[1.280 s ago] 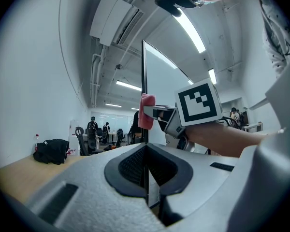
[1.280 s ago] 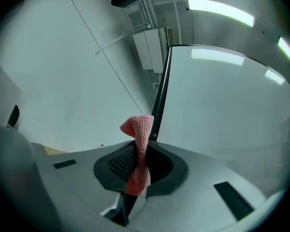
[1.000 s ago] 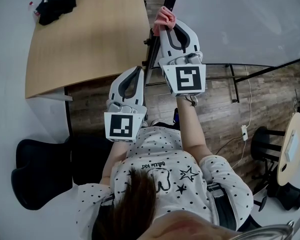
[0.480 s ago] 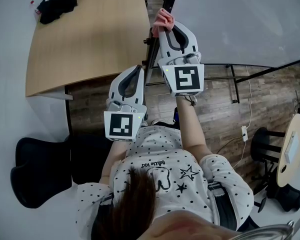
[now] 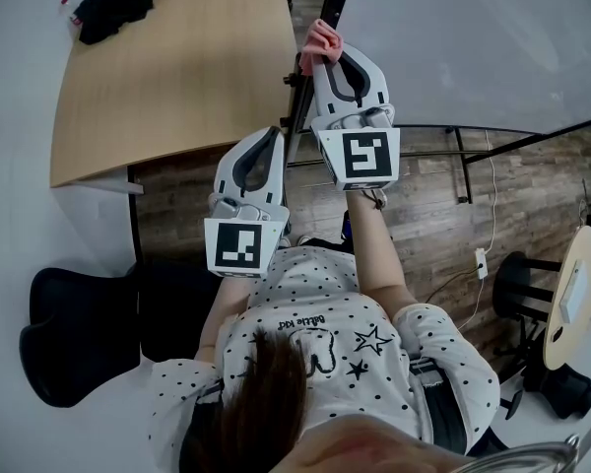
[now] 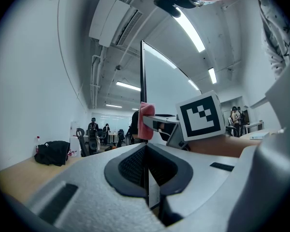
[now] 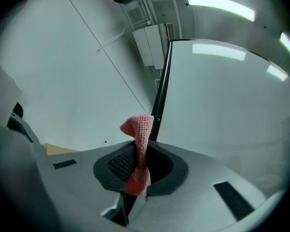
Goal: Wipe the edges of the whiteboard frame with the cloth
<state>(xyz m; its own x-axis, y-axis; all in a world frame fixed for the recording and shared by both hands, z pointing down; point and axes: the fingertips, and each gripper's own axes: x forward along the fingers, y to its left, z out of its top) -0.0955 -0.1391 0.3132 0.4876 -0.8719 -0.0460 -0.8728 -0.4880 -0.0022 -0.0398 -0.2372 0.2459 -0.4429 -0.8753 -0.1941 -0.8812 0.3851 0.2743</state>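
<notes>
My right gripper [image 5: 327,55] is shut on a pink cloth [image 5: 321,39], whose bunched end lies against the black left edge of the whiteboard frame [image 5: 332,0]. In the right gripper view the pink cloth [image 7: 140,144] stands up from the closed jaws beside the black frame edge [image 7: 161,93], with the white board surface [image 7: 227,105] to its right. My left gripper [image 5: 264,146] is shut with nothing in it, held lower and to the left of the frame. The left gripper view shows the cloth [image 6: 146,121] and the frame edge [image 6: 143,71] ahead.
A wooden table [image 5: 177,67] lies left of the board, with a black bag [image 5: 113,6] at its far corner. A black chair [image 5: 74,338] stands at lower left. The board's black stand legs [image 5: 473,141] cross the wood floor. A round stool [image 5: 571,299] sits at right.
The right gripper with the cloth has crept slightly up along the frame edge. The left gripper has stayed in place.
</notes>
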